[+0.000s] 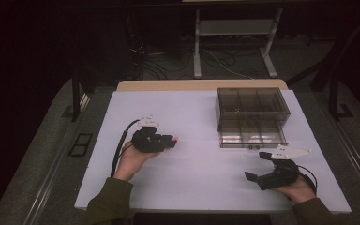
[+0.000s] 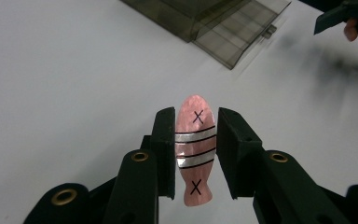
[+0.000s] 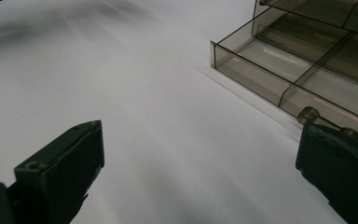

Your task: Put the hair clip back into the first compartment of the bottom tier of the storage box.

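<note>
White table [image 1: 192, 187]: fish [image 2: 195, 149] between left tongs [image 2: 196, 140].

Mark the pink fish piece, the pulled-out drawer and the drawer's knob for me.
pink fish piece [image 2: 195, 140], left gripper view, on its striped middle.
pulled-out drawer [image 3: 279, 60], right gripper view, on a compartment floor.
drawer's knob [image 3: 309, 114], right gripper view, on its round head.

The left gripper [image 1: 168, 142] is held at mid-table in the left hand [image 1: 132, 159], palm up, its jaws pressed shut on a pink fish-shaped piece [image 2: 195, 148]. The right gripper [image 1: 258, 166] is held low in the right hand [image 1: 299, 188], its jaws spread wide.
</note>
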